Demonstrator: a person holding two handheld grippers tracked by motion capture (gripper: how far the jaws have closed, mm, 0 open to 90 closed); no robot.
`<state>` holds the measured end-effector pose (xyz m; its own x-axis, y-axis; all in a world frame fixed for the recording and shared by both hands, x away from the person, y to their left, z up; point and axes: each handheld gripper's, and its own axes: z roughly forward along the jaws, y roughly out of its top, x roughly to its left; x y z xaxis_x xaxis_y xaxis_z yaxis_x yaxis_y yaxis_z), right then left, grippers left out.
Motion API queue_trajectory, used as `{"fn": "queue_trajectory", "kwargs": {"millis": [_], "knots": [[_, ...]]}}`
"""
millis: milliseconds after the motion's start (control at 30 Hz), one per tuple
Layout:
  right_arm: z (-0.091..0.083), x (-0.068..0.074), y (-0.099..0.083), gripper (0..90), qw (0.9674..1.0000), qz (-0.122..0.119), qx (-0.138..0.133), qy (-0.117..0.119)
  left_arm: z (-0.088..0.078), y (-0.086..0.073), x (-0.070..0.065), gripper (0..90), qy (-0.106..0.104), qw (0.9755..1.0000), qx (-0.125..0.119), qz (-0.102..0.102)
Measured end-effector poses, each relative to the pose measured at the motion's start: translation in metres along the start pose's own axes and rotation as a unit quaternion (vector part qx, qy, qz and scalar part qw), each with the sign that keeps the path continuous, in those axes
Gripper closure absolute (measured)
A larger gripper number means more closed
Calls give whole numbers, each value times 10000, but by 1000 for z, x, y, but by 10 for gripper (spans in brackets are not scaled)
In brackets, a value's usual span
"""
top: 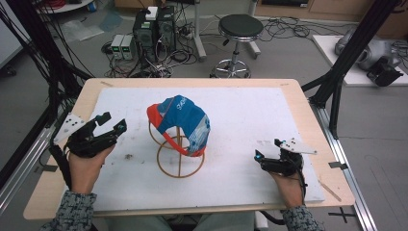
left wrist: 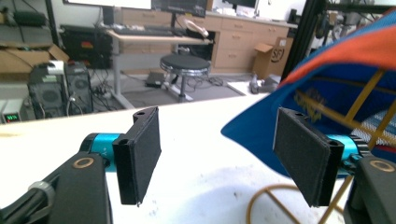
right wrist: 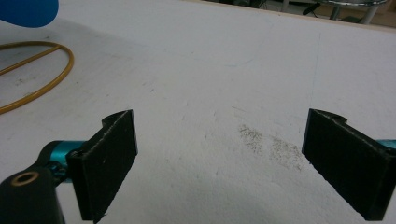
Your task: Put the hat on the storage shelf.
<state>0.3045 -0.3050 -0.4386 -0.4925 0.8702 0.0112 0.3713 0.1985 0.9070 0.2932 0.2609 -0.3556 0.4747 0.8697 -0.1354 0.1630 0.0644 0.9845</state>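
Flanking one cap [top: 183,120] on one wire stand [top: 179,163]: left gripper [top: 111,122] and right gripper [top: 267,149], both released.

High view: fixed above near edge of table [top: 288,86], looking fwd and down, far off; takes in whole top plus floor and stool [top: 239,26] beyond. Left gripper view: low, just left of wire stand [left wrist: 280,205], facing across table toward same stool [left wrist: 184,65]; cap [left wrist: 345,70] on stand very close at right. Right gripper view: low and close to white surface, right of stand, angled down; stand's base ring [right wrist: 37,74] at upper left. Shared by all three: stand and white top around it.
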Motion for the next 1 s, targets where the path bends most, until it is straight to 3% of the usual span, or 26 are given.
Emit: {"fn": "queue_trajectory", "kwargs": {"millis": [267,567,800,900,1000], "knots": [[0,2,1,93,10000,-44,12,-7,-4,-17,8,300,137,9998,113,96],[1,2,1,93,10000,45,-4,-12,-6,-44,14,269,534,9983,221,106],[3,2,2,93,10000,15,12,2,-15,-70,13,270,634,9969,457,121],[3,1,1,93,10000,27,13,-7,-14,-72,14,270,591,9970,497,69],[4,1,1,93,10000,11,-15,-27,-13,-72,12,269,553,9969,525,175]]}}
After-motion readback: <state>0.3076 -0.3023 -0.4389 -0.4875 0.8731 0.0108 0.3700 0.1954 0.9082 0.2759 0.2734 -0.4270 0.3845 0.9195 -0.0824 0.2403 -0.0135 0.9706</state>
